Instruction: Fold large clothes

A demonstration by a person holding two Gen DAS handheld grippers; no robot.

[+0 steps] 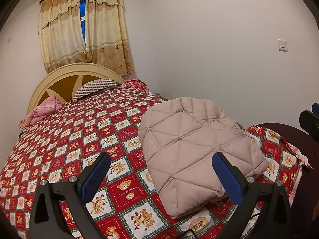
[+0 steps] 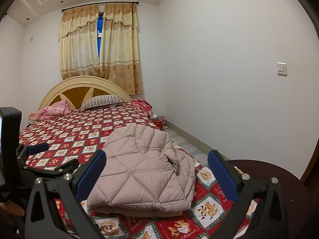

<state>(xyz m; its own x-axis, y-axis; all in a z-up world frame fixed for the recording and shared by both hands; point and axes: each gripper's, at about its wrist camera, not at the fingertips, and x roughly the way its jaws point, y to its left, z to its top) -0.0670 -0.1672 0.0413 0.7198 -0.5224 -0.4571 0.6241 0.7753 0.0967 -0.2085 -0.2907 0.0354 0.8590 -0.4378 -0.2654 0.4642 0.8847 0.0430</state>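
Beige quilted jacket [image 1: 191, 149] lies folded on the bed [image 1: 79, 139]; left gripper [image 1: 161, 179] and right gripper [image 2: 157, 176] hover above, jaws spread wide, grasping nothing.

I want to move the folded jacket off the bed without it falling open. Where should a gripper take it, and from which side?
Take the quilted jacket at its near stacked edge, coming in low from the foot of the bed. There the layers lie on top of one another, so one pinch could likely catch them all. The far end looks looser and rumpled. Both the right gripper and the left gripper are open and apart from it.
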